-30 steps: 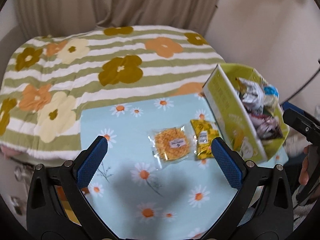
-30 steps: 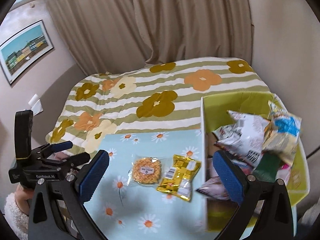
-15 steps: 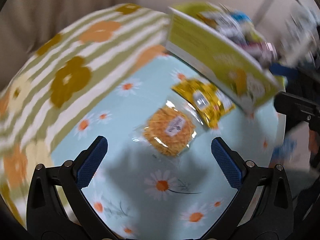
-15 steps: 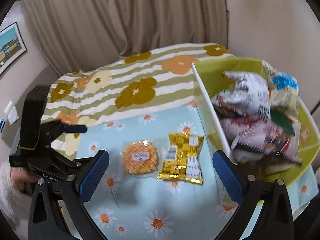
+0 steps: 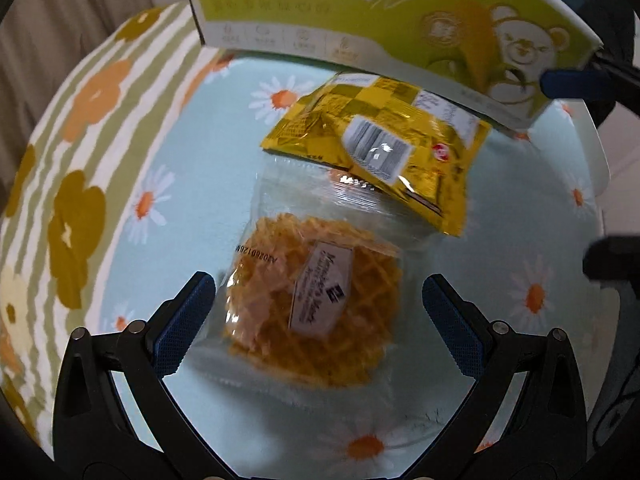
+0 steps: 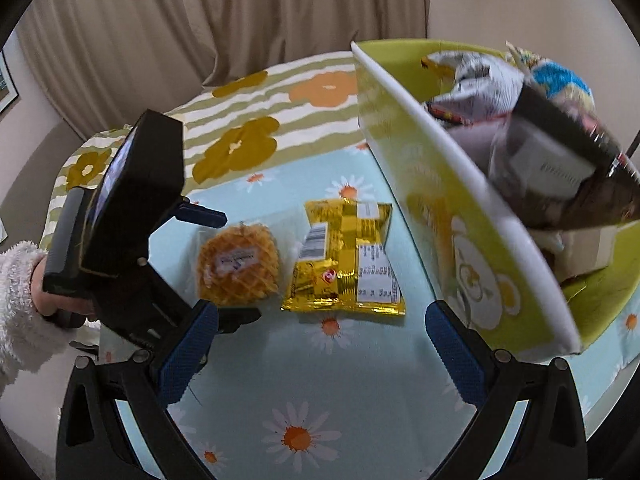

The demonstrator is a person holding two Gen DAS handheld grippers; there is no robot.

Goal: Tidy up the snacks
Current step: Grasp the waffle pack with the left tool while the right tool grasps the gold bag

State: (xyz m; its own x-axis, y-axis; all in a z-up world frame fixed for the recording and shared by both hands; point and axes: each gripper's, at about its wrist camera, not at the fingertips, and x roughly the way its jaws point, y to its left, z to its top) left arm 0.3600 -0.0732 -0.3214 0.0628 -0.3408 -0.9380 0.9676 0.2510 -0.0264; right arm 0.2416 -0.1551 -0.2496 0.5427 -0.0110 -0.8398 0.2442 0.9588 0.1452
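Left gripper [image 5: 318, 300] is low over the worktop, jaws wide open w/ the round waffle cookie pack [image 5: 316, 304] between them, not touching. A hand in a fuzzy white sleeve [image 6: 18, 300] holds it. Right gripper [image 6: 320, 340] hangs higher, jaws open, nothing in them. Gold snack bag [image 6: 346, 256] lies flat just beside the cookie, long side pointing away from the right cam. Green snack box [image 6: 460, 248] is next to it, full of bags.

waffle pack [image 5: 316, 304] flat | gold packet [image 5: 380, 152] flat, overlapping it | green box [image 6: 472, 240] full, tilted
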